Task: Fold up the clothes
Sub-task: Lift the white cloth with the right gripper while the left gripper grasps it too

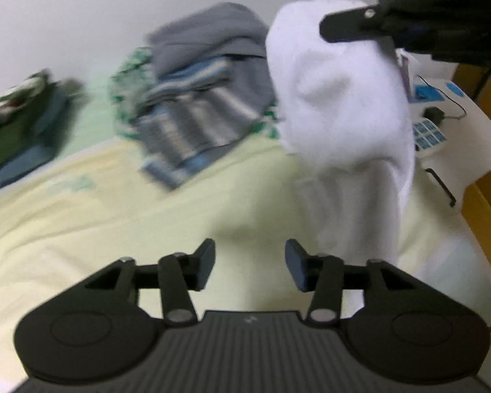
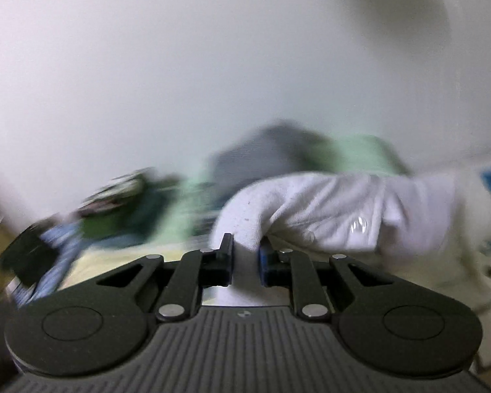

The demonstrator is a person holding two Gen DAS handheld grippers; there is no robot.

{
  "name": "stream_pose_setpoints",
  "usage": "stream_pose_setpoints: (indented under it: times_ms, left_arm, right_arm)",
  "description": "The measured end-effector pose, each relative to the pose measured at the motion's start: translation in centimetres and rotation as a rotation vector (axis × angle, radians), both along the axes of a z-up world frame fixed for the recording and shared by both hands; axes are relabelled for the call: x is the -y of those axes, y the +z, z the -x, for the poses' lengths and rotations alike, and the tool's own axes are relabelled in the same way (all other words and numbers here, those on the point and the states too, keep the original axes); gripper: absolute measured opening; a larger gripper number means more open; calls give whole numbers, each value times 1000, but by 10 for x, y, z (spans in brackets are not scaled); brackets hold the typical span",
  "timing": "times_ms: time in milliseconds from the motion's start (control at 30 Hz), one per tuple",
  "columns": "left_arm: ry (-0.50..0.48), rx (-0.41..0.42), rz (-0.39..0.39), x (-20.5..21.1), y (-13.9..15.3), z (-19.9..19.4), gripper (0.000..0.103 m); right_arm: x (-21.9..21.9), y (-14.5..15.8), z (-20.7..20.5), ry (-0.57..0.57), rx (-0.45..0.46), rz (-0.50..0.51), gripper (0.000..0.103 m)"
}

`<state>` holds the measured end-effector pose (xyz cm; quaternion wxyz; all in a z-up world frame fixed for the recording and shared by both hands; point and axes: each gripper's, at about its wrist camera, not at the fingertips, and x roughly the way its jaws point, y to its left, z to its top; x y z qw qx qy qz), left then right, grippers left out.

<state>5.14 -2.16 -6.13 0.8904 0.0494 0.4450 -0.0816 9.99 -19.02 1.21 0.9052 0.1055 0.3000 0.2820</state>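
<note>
A white garment [image 1: 340, 104] hangs in the air over the pale yellow cloth [image 1: 114, 229], held up at its top by my right gripper [image 1: 353, 28]. In the right wrist view the right gripper [image 2: 245, 255] is shut on a fold of the white garment [image 2: 327, 209], which drapes off to the right. My left gripper [image 1: 249, 267] is open, low over the yellow cloth, just left of the hanging garment's lower end, nothing between its fingers.
A pile of striped blue and grey clothes [image 1: 193, 104] lies behind on a green patterned cloth. Dark green and blue folded items [image 1: 19, 124] sit at the left. At the right is a white table [image 1: 468, 137] with blue stickers and a cable. A plain wall stands behind.
</note>
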Motion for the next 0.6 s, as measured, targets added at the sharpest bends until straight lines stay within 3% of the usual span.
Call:
stream_pose_setpoints:
  times_ms: [67, 133, 200, 267, 367, 433, 467, 500, 533, 600]
  left_arm:
    - [8, 31, 5, -24, 12, 17, 67]
    - [-10, 81, 10, -44, 23, 34, 73]
    - [-45, 139, -6, -59, 33, 51, 88]
    - [-107, 203, -40, -65, 39, 66, 93]
    - [-174, 309, -95, -70, 44, 87, 92]
    - [-198, 322, -84, -77, 46, 93, 72]
    - [-205, 307, -71, -83, 45, 94, 47]
    - [-208, 284, -57, -89, 42, 94, 31]
    - [-211, 261, -43, -95, 39, 95, 27]
    - [-184, 230, -30, -110, 29, 98, 21]
  right_arm:
    - [-26, 14, 24, 110, 50, -3, 16]
    - [-43, 16, 41, 195, 21, -28, 16]
    - [-55, 16, 56, 267, -3, -46, 16]
    - [-73, 21, 76, 336, 6, -49, 16]
    - [-99, 32, 100, 422, 18, -61, 16]
    - [-112, 40, 107, 458, 17, -65, 17]
    - [-114, 40, 108, 447, 15, -60, 20]
    - [-113, 40, 109, 427, 13, -56, 26]
    - [-112, 38, 109, 399, 6, -60, 30]
    - [-102, 35, 111, 308, 2, -34, 55]
